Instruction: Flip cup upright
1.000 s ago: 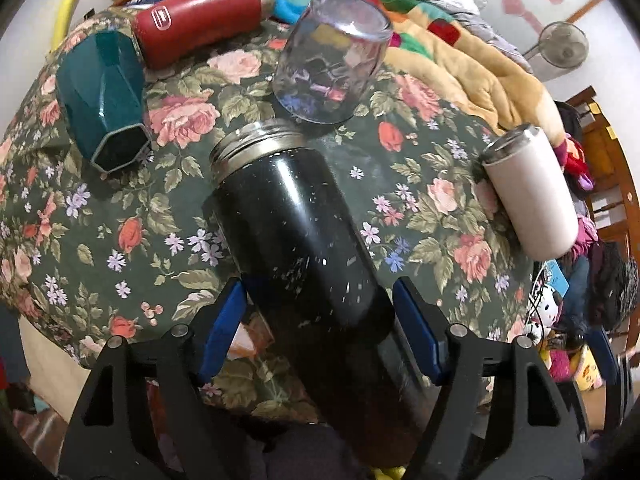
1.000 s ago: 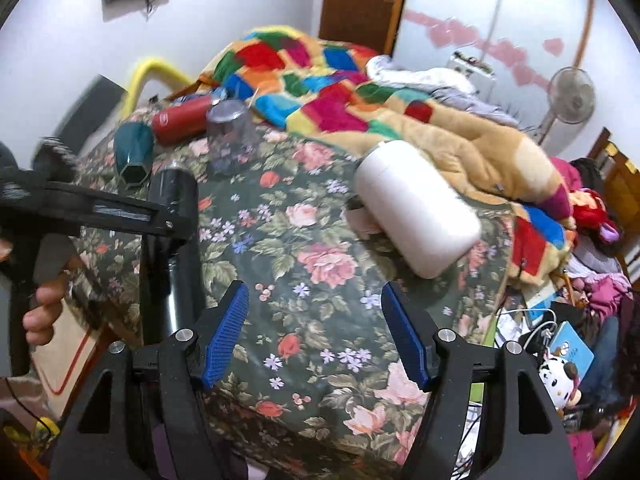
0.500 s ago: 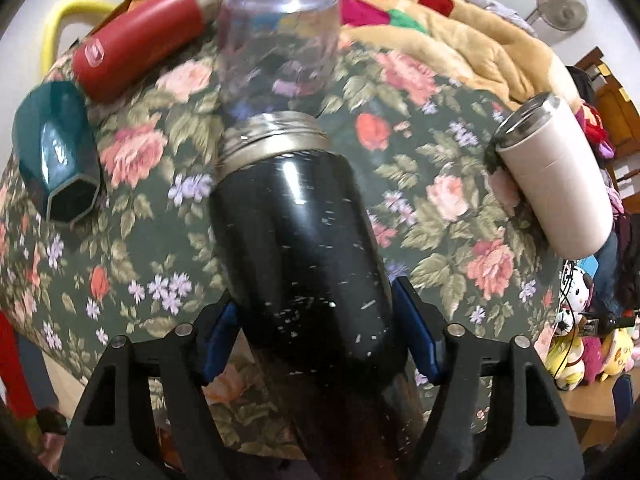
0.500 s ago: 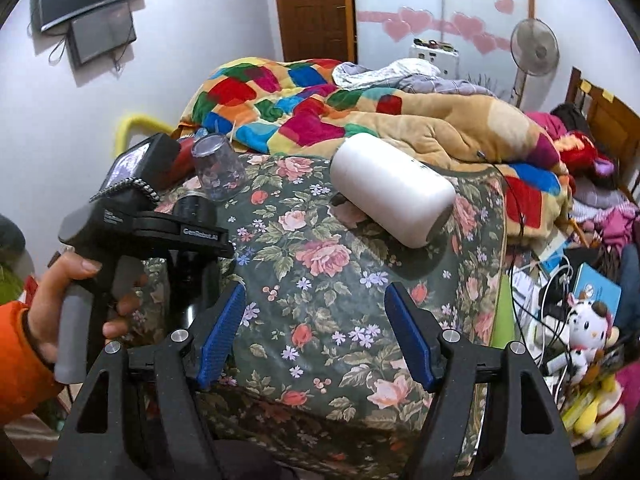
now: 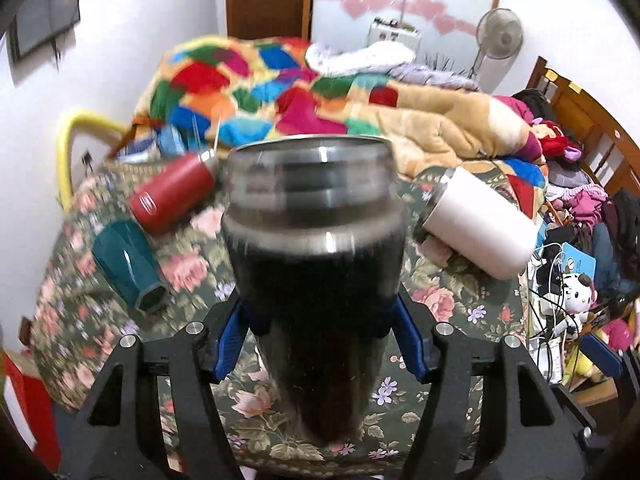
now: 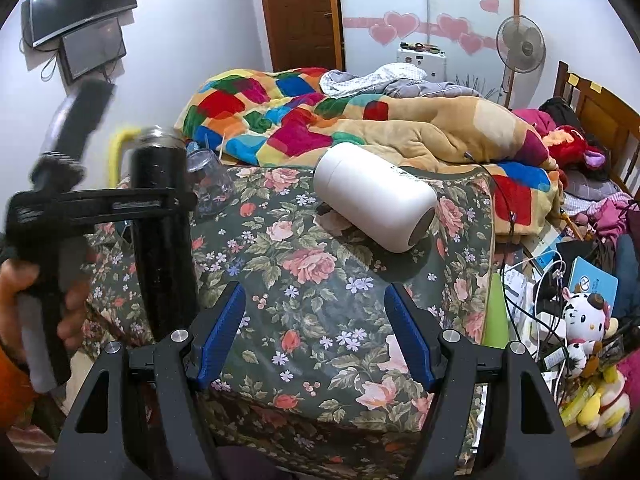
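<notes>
My left gripper (image 5: 316, 334) is shut on a black steel cup (image 5: 316, 264). The cup stands nearly upright with its silver mouth up, its base near the floral cloth (image 5: 448, 304). In the right wrist view the same black cup (image 6: 162, 232) shows at the left, held by the left gripper (image 6: 100, 204). My right gripper (image 6: 316, 332) is open and empty over the floral cloth (image 6: 320, 280), with nothing between its blue pads.
A white cup (image 5: 480, 224) lies on its side at the right, also in the right wrist view (image 6: 372, 202). A red flask (image 5: 172, 198) and a teal cup (image 5: 128, 264) lie at the left. A clear glass (image 6: 208, 184) stands mouth down behind the black cup. Bedding is piled behind.
My left gripper closed on the black cup and tilted it from lying on the cloth to nearly upright. My right gripper stayed open and shifted little.
</notes>
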{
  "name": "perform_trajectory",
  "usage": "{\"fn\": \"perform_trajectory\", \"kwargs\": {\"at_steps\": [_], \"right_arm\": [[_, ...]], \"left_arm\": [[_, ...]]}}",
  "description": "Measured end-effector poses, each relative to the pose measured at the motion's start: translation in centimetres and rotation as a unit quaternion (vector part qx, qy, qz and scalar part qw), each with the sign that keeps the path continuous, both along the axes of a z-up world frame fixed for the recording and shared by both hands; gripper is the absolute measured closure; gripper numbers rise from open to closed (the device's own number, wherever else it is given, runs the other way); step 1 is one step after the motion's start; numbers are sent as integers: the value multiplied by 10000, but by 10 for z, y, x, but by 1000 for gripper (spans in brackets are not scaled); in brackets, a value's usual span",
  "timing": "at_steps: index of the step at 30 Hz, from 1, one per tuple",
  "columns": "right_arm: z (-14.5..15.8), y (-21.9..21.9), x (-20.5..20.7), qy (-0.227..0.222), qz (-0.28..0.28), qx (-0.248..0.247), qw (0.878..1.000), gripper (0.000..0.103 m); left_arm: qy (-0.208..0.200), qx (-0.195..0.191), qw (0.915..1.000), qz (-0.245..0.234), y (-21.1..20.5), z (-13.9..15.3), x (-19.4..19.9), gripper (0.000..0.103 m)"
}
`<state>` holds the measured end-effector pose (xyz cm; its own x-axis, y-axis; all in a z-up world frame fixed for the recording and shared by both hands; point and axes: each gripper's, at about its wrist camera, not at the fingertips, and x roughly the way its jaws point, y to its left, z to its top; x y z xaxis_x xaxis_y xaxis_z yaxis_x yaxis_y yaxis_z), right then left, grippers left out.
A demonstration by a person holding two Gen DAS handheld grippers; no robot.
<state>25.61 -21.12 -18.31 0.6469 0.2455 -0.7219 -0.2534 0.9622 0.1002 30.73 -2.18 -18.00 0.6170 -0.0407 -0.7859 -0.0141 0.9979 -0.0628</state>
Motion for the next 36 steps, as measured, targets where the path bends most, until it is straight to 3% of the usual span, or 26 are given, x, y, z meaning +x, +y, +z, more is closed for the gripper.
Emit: {"fn": "perform_trajectory", "kwargs": {"at_steps": [7,11,16,26,36], "right_arm": [[5,1,2,-85,-16,35,10000,34],[7,1,4,-102,-47,83,9999,34],[9,2,7,-149,-73,80,9998,34],[5,5,11,-107,-60,181,9998,34],[13,7,6,-172,-47,164,9997,34]], "left_arm": [[-192,-88,9997,-147,-12,13,4,39],[-230,64,9994,-244,-21,18,10,39],[-121,199,9987,-463,-27,20,14,39],[136,44,9983,-561,-28,4,18,39],[12,549,9943,-916,-43,4,11,36]]}}
